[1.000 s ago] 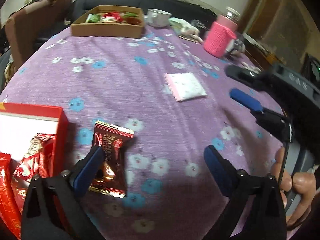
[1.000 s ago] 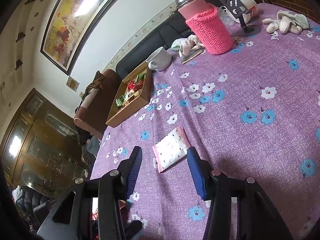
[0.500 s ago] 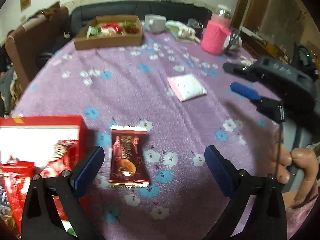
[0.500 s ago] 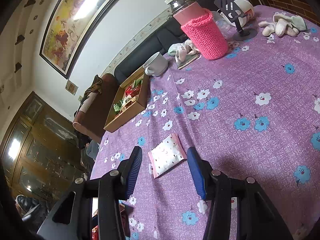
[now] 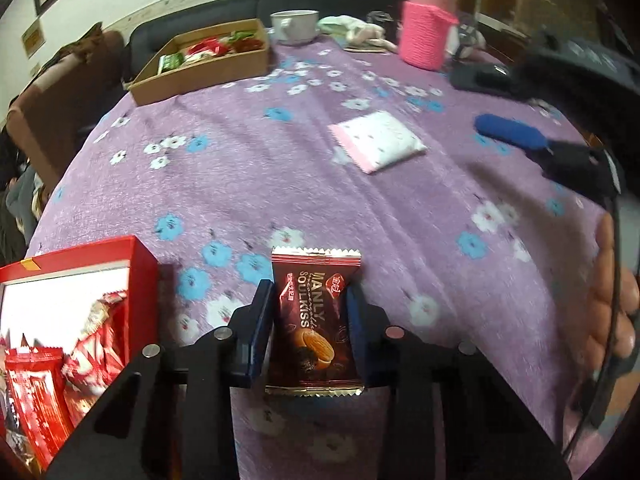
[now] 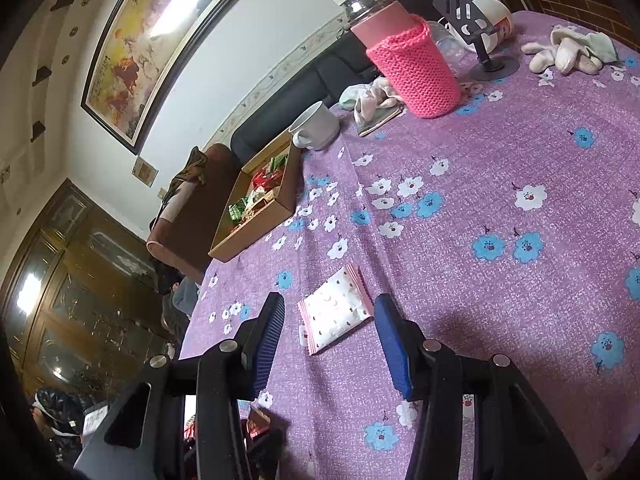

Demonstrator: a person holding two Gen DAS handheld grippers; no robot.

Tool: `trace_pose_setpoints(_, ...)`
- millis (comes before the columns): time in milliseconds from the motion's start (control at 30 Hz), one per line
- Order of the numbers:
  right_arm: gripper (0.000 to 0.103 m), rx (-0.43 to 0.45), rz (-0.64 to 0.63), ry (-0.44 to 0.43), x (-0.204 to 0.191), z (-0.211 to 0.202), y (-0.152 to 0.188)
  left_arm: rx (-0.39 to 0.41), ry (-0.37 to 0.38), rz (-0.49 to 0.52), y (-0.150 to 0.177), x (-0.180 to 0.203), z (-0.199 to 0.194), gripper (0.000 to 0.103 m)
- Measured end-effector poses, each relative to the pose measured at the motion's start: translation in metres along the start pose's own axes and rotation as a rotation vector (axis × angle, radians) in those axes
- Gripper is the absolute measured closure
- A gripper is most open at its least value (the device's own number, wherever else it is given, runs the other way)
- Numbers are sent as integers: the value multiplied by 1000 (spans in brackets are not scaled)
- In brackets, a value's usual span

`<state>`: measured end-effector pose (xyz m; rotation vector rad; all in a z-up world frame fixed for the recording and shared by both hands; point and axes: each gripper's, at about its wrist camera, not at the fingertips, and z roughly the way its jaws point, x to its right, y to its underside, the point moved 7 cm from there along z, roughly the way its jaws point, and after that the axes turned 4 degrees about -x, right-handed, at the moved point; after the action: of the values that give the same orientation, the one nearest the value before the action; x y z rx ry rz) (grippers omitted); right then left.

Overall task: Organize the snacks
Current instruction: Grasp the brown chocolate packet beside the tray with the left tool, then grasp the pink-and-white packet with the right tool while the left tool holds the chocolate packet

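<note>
Nearest in the left wrist view, the left hand-held gripper (image 5: 310, 320) has just closed its jaws, from wide open half a second ago to pressing on both long sides of the brown chocolate snack packet (image 5: 314, 324). That packet lay loose on the purple flowered counter (image 5: 260, 184) before; now it sits pinched between the blue pads, so I judge the pick is made and the packet is ready to be carried. Just to its left stands the red box (image 5: 142, 264), already holding red-wrapped snacks, a likely place for it, though that is a guess.

Farther out lies the pink-and-white packet (image 5: 378, 146), flat on the counter. The right hand-held gripper (image 6: 330, 338) hovers with its jaws part open on either side of this packet (image 6: 336, 312), the pads not touching it; it has kept that stance over the past second.

At the far edge sits the brown cardboard tray (image 5: 208, 76) with mixed snacks, then a white mug (image 5: 296, 26) and a bottle in a pink knitted sleeve (image 5: 426, 38).

Only the left view shows the grip and the red box plainly. Only the right view shows the gap round the pink-and-white packet, and the framed painting (image 6: 160, 44) on the wall.
</note>
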<state>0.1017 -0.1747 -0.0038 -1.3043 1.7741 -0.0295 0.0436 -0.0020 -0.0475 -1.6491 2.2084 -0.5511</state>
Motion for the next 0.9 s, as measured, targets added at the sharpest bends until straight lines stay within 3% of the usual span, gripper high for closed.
trace_pose_setpoints(100, 54, -2, -3, -21, -2, 0, 0, -3, 31, 24, 11, 9, -7, 71)
trace_pose_setpoints(200, 54, -28, 17, -98, -4, 3, 0, -7, 66, 27, 21, 12, -14, 71)
trace_pose_setpoints(300, 55, -62, 70, -190, -4, 7, 3, 13, 62, 48, 28, 15, -18, 70)
trace_pose_setpoints(400, 55, -78, 88, -215, -7, 14, 6, 24, 67, 44, 29, 16, -19, 70)
trace_pose_setpoints(567, 54, -92, 56, -107, -16, 27, 1, 33, 88, 27, 28, 15, -20, 66)
trace_pose_setpoints(667, 54, -115, -40, 54, -24, 46, -5, 35, 100, 29, 30, 18, -21, 59)
trace_pose_setpoints(900, 45, -238, -279, 302, -38, 99, 8, 33, 104, 47, 31, 22, -21, 51)
